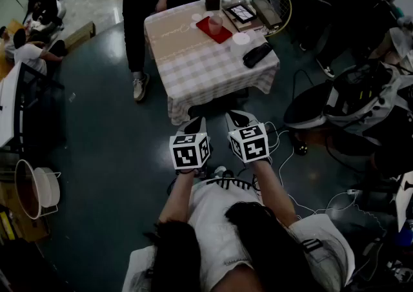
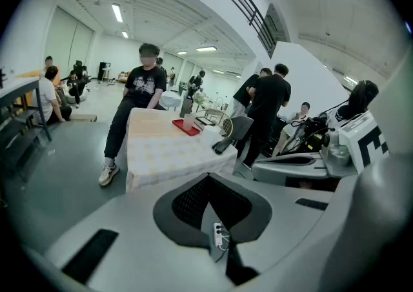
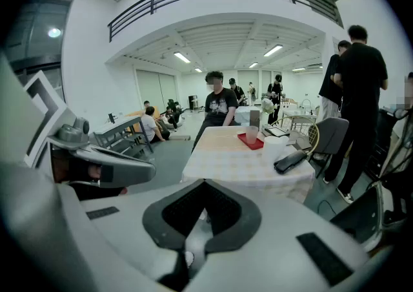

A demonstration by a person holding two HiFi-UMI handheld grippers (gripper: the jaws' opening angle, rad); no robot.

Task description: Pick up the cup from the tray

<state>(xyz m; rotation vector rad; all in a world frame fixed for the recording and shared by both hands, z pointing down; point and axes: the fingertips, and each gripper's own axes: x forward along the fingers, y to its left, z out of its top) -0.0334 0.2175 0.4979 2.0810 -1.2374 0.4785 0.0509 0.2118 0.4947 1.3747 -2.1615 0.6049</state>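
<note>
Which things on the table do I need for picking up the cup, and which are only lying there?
Needed:
- cup
- red tray under it

Only lying there:
- black pouch
- white container
- black frame

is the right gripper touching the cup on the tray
Apart. Head view shows the right gripper short of the table, the cup far beyond it.

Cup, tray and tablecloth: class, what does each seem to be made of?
Cup: probably plastic, as it looks pale pink and see-through.
Tray: likely plastic, plain red with a flat, even surface; too far away to be sure.
Tablecloth: fabric, checked, hanging in soft folds at the sides.
</note>
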